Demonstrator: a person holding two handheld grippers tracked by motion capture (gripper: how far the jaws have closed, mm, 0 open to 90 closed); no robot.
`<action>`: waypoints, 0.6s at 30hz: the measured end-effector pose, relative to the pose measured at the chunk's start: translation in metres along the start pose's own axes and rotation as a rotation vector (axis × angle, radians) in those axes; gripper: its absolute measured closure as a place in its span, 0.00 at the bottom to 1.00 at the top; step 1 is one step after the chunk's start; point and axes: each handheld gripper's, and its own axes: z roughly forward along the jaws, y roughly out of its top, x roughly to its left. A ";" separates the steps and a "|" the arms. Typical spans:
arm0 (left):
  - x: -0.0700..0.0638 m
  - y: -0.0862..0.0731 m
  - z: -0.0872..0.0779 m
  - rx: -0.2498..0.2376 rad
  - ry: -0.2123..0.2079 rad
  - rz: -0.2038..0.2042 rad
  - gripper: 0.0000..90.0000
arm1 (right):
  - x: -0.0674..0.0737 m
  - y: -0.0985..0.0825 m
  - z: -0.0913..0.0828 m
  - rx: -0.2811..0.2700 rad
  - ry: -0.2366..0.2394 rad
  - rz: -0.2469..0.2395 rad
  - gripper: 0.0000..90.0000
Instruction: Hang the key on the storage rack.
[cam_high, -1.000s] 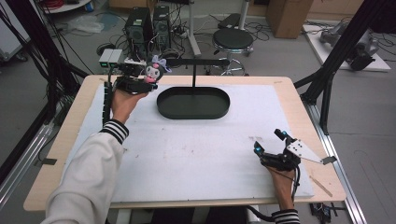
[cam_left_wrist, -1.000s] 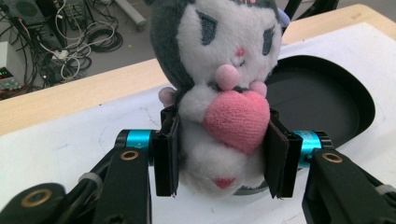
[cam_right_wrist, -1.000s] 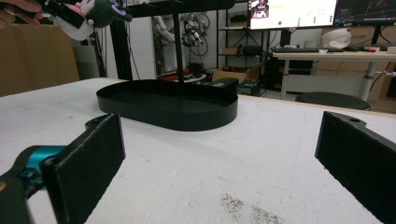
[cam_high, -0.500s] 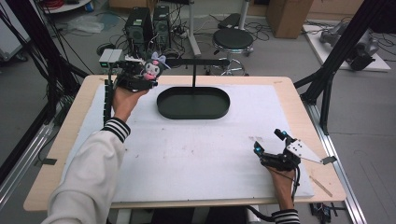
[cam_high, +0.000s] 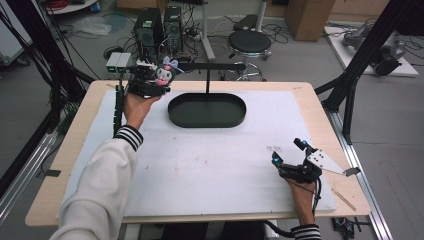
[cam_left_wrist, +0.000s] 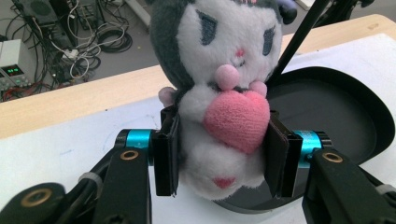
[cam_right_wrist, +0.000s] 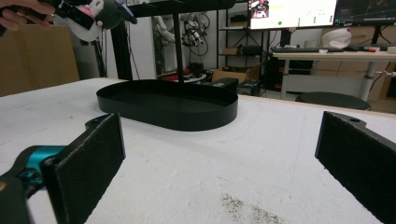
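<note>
A small plush toy (cam_left_wrist: 219, 98), white with a dark hood and a pink heart on its chest, is clamped at the body between the pads of my left gripper (cam_left_wrist: 219, 158). In the high view that left gripper (cam_high: 150, 82) holds the plush toy (cam_high: 164, 74) in the air, just left of the black oval tray (cam_high: 207, 110) and near the end of the stand's crossbar (cam_high: 210, 66). My right gripper (cam_high: 290, 152) rests low over the white mat at the near right, jaws wide apart with nothing between them. The tray (cam_right_wrist: 168, 105) and its stand post (cam_right_wrist: 178, 42) lie ahead of it.
A white mat (cam_high: 200, 165) covers the wooden table (cam_high: 320, 107). Black frame posts (cam_high: 360, 65) stand at the table's sides. A stool (cam_high: 249, 42), computer boxes (cam_high: 157, 25) and cables sit on the floor behind the table.
The left hand has carried the plush toy slightly up and toward the crossbar. The right gripper has not moved.
</note>
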 end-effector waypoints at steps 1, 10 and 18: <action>0.000 -0.002 0.002 0.006 -0.001 0.000 0.60 | 0.000 0.000 0.000 0.000 -0.001 0.000 0.01; 0.000 -0.012 0.013 0.045 -0.001 0.009 0.60 | 0.000 0.000 0.000 -0.004 0.000 0.000 0.01; 0.007 -0.023 0.024 0.079 -0.006 0.003 0.60 | 0.000 0.000 0.000 -0.004 -0.001 0.000 0.01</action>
